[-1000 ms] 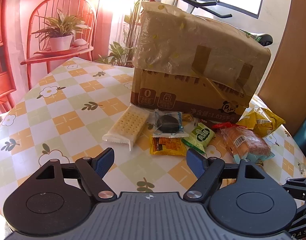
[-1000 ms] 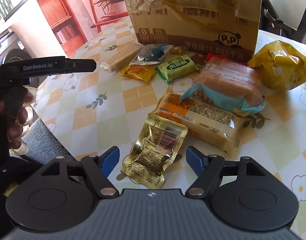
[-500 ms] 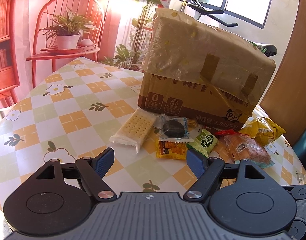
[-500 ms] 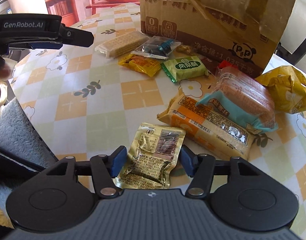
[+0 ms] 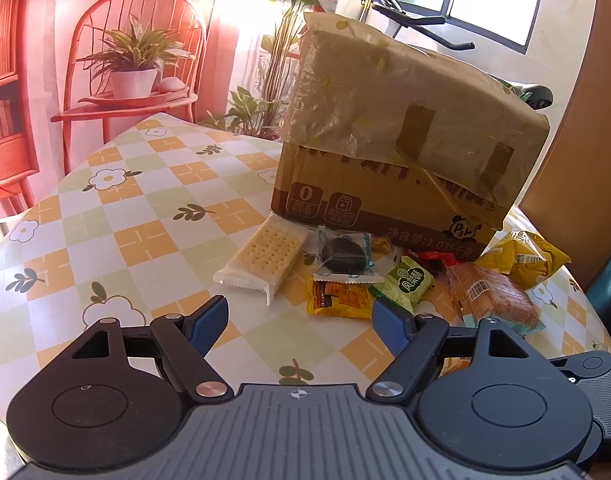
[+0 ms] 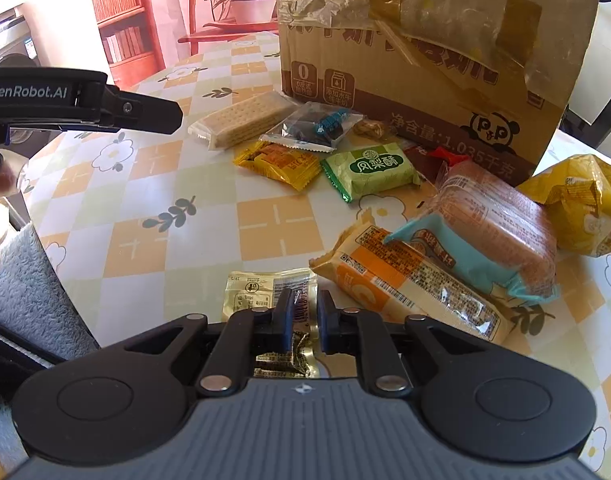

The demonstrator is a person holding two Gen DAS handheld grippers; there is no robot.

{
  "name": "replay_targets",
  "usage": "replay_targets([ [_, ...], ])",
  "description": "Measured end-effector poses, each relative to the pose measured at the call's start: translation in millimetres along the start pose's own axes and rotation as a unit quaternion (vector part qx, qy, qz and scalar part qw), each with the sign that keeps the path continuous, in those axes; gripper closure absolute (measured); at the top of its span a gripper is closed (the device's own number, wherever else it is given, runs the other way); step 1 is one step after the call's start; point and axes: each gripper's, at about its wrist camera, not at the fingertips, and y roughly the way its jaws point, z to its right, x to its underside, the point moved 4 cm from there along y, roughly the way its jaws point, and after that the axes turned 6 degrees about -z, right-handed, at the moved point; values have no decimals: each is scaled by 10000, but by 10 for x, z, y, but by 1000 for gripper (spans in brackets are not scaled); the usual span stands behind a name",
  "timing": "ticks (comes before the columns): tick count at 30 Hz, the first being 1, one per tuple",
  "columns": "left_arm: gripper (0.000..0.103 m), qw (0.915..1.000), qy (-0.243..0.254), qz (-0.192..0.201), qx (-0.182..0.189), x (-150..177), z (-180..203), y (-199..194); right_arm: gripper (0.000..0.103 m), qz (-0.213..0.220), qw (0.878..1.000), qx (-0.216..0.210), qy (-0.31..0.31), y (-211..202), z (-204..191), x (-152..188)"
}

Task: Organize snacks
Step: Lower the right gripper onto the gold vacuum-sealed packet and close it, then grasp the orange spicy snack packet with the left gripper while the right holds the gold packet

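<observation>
Right tool (image 6: pixel 305 314) (clamped) around gold packet (image 6: pixel 261 292)

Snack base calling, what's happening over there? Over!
Right gripper shut on gold packet. Left gripper open, empty. Nothing blocking; other snacks beside cardboard box.

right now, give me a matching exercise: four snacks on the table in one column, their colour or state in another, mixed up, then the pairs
Things:
1. gold foil packet
2. cracker pack
3. pineapple cake packet
4. round bread

States:
A. green wrapper
B. pinched in the right gripper, jaws shut
C. resting on the long orange packet
D. clear wrapper, pale biscuits, nearest the box's left corner

Pairs: 1-B, 2-D, 3-A, 4-C
</observation>
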Motion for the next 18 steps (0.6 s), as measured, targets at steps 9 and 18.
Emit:
replay_targets([
  [9,23,10000,-18,-18,-20,-8,-21,11,102,261,9997,-21,-2,50,53,-180],
  [18,23,10000,-57,-42,-49,-15,-30,33,103,622,9980,1,91,-103,128,-296],
])
